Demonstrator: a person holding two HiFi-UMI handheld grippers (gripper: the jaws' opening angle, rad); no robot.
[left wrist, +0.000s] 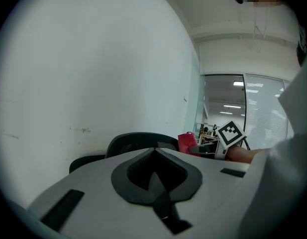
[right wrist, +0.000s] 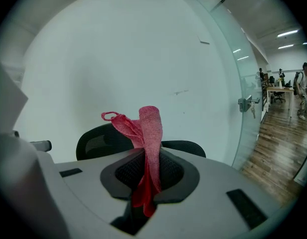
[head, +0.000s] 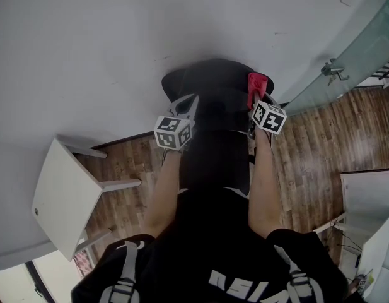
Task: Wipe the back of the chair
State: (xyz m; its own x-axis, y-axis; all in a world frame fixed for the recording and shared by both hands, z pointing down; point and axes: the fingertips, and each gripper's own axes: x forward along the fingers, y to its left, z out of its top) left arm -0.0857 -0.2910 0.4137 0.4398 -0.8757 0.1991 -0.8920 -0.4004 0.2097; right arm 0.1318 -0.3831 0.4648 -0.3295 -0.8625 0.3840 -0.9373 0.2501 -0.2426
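A black mesh office chair (head: 213, 100) stands against the white wall, its curved back (right wrist: 106, 138) ahead of both grippers. My right gripper (head: 257, 96) is shut on a red cloth (right wrist: 146, 148) that sticks up from the jaws, held just above the chair back's right side. In the head view the red cloth (head: 258, 84) shows over the chair's top edge. My left gripper (head: 183, 109) hovers at the chair back's left side, jaws closed with nothing between them. From the left gripper view the chair back (left wrist: 138, 142) and the red cloth (left wrist: 187, 142) lie beyond the jaws.
A white table (head: 65, 194) stands at the left on the wooden floor (head: 307, 150). A glass door with a metal lock (head: 333, 71) is at the right. Another white desk (head: 371, 201) sits at the far right.
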